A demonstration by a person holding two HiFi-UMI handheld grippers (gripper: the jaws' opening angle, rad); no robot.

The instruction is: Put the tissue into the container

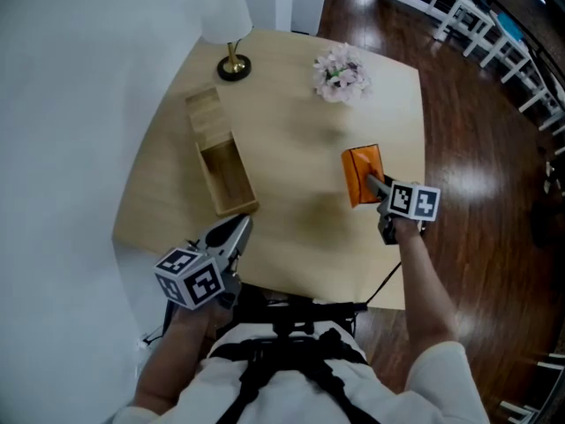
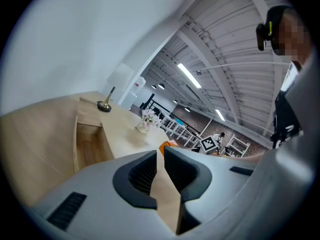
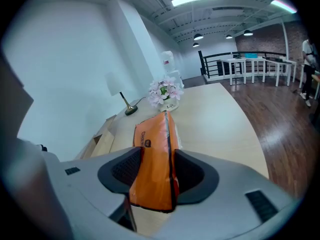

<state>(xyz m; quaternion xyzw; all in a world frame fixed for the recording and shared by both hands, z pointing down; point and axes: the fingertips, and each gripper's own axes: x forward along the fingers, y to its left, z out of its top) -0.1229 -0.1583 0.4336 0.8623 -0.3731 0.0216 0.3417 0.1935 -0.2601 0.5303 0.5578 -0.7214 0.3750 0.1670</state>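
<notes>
From overhead, the right gripper [image 1: 372, 184] holds the orange tissue pack [image 1: 360, 168] above the table [image 1: 300, 228], toward its right edge. Only the right gripper view shows both pads clamped on the pack's flat sides. The wooden container [image 1: 238, 207] lies open near the left edge. At the front edge, the left gripper [image 1: 237, 230] is empty. Its own view shows the jaws slightly parted over bare wood.

Orange tissue pack [image 3: 154, 171] between fingers [image 3: 121, 173]
</notes>
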